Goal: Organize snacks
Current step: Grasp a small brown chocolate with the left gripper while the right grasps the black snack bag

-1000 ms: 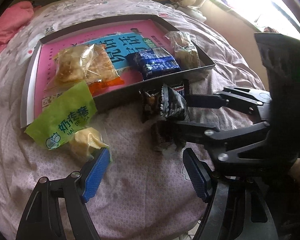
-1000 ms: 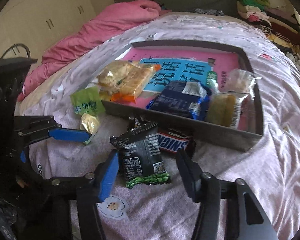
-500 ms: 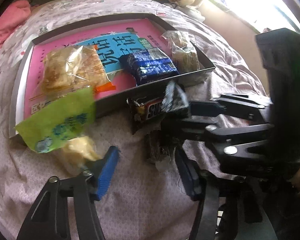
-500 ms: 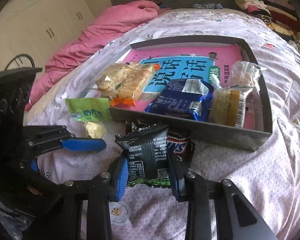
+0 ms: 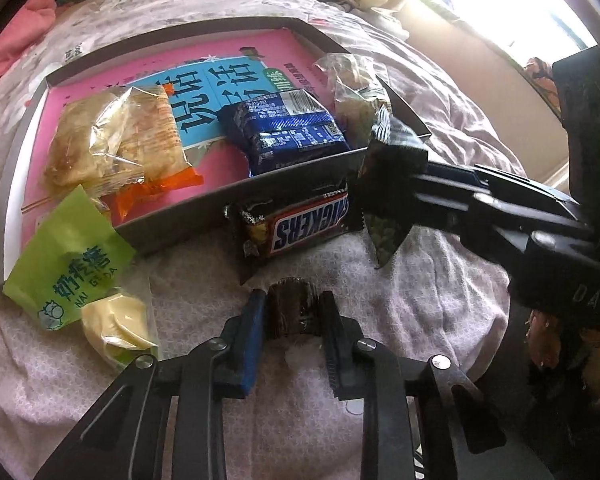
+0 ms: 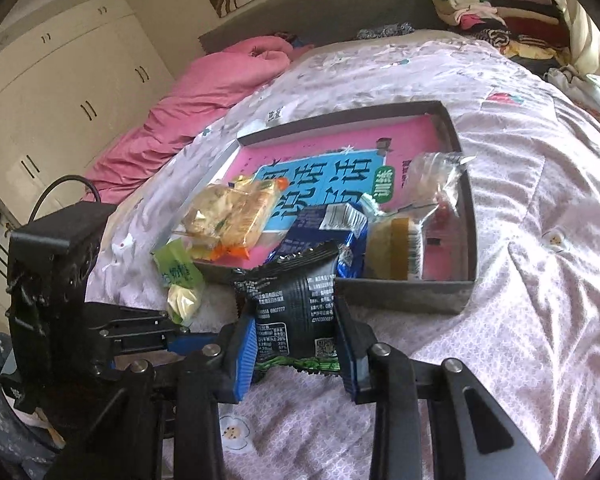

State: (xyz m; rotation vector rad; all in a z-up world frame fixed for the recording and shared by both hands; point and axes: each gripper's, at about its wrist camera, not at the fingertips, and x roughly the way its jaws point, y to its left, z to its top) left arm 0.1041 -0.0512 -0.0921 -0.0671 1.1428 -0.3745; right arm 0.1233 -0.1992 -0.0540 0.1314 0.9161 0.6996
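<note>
**Black packet and dark snack both gripped**

Blue-padded fingers of the right tool (image 6: 296,344) are closed on a black packet (image 6: 296,308), held upright and lifted clear of the bed (image 6: 520,320) in front of the tray's near wall. From the left wrist view the same packet (image 5: 392,176) hangs at the tray's near right corner, above the end of a Snickers bar (image 5: 300,228).

Left tool (image 5: 292,312) is pinched narrow around a small dark wrapped snack (image 5: 294,308) that rests on the bed, just in front of the Snickers, which lies against the tray's near wall.

Beside the left tool lies a green packet (image 5: 68,264) showing a pale yellow sweet, its top leaning on the tray's near left corner.

Inside the grey tray (image 5: 204,208), on a pink and blue sheet (image 5: 216,80), lie a clear bag of golden crackers (image 5: 116,140), a blue packet (image 5: 288,132) and a clear wrapped cake (image 5: 352,88) at the right wall.

A pink quilt (image 6: 204,92) is bunched at the far side of the bed.
</note>
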